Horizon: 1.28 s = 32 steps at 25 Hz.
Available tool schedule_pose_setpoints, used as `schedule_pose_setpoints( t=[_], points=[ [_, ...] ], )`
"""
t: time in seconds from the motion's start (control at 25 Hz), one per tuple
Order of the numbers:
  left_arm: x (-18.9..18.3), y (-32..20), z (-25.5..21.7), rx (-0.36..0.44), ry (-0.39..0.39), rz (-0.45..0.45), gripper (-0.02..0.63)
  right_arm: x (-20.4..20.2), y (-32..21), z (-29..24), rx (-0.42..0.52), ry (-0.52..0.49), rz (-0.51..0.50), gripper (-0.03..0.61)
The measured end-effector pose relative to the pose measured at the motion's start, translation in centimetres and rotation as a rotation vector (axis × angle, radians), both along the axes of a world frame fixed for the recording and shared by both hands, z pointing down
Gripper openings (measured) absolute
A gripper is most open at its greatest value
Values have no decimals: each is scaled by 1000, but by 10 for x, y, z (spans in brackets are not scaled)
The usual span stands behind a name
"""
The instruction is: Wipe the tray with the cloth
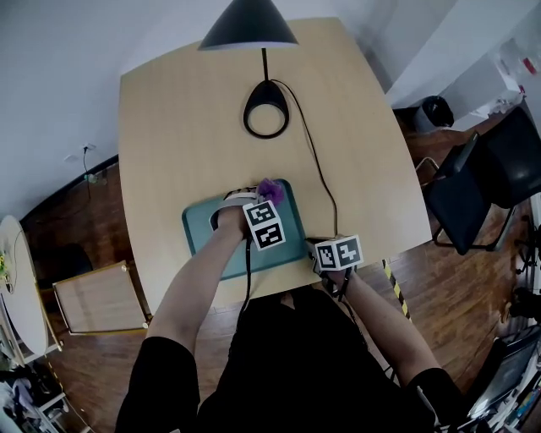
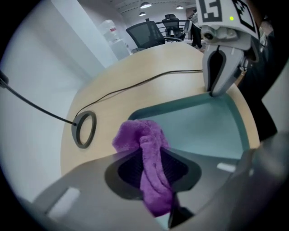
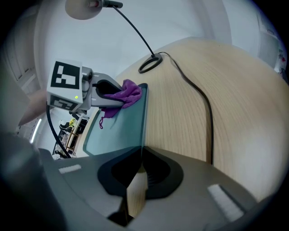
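A teal tray [image 1: 203, 228] lies on the wooden table near its front edge. My left gripper [image 1: 258, 201] points steeply down over the tray's far right corner, shut on a purple cloth [image 1: 270, 190]. In the left gripper view the cloth [image 2: 140, 137] hangs bunched between the jaws, over the tray's floor [image 2: 198, 128]. My right gripper [image 1: 317, 254] is shut on the tray's rim at its near right corner; the rim [image 3: 143, 117] runs straight into its jaws [image 3: 141, 155]. From the right gripper view, the left gripper [image 3: 108, 94] and cloth [image 3: 129, 92] sit at the tray's far end.
A black lamp stands behind the tray, its ring base [image 1: 266, 110] on the table and its shade [image 1: 248, 25] above. Its cable [image 1: 319, 173] runs down the table just right of the tray. A black chair [image 1: 482, 178] stands off the table's right side.
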State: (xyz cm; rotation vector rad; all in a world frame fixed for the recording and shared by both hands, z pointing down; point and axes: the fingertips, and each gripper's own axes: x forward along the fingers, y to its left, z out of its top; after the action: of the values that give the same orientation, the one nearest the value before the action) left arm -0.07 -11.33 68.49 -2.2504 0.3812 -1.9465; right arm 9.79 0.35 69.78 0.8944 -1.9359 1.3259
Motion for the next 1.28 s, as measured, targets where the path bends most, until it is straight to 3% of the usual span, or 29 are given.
schedule_pose_setpoints(
  t=[0.16,0.44,0.68,0.92,1.04,1.2,1.28],
  points=[
    [22,45,0,-23,28,66,127,2,0,1,-1,1,0,18],
    [50,134,3,-64,-21,277,127,2,-2,2,3,9,-4,18],
    [52,165,3,-83,-30,376,124,2,-2,3,2,16,-3,18],
    [45,133,5,-91,-16,297,124,1,-1,3,2,16,4,18],
    [38,81,6,-69,-26,202,124,-1,-1,2,7,13,8,18],
    [15,-4,4,8,-95,49,124,-5,-1,0,5,2,12,18],
    [9,-26,3,-10,-111,-22,126,-7,-1,-1,3,0,9,18]
  ],
)
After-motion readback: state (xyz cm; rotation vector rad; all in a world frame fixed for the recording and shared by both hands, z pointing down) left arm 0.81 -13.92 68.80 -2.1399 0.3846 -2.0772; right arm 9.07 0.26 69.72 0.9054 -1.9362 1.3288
